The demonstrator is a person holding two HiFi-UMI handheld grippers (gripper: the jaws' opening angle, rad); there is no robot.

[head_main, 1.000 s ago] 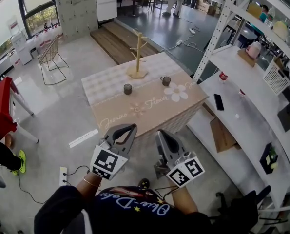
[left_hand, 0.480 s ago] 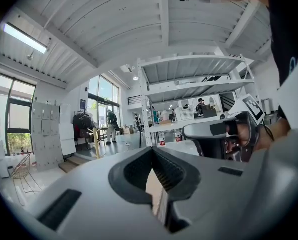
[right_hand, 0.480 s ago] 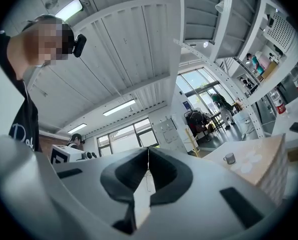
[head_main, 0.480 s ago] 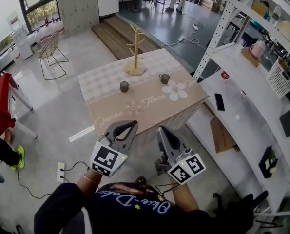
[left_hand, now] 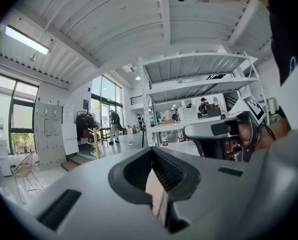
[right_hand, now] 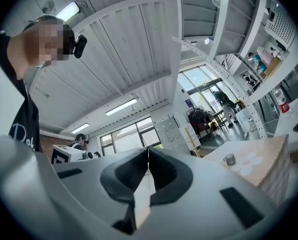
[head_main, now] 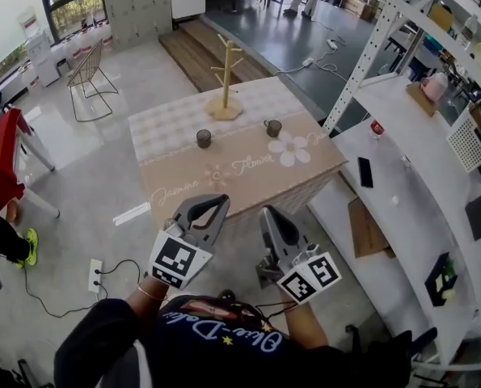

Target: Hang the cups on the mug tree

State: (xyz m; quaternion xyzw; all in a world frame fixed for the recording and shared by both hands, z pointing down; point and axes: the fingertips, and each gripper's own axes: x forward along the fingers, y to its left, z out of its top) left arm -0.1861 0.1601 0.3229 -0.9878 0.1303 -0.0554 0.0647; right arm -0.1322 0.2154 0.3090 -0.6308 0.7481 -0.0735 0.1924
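The left gripper (left_hand: 152, 151) is seen with jaws pressed together, empty, the right gripper (left_hand: 191, 132) held to its right.

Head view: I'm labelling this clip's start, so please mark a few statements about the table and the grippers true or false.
1. The mug tree stands on the table. True.
2. The first cup and the second cup stand on that table. True.
3. A cup hangs on the mug tree. False: its pegs are bare.
4. The left gripper holds a cup. False: it is shut and empty.
5. The right gripper is shut. True.
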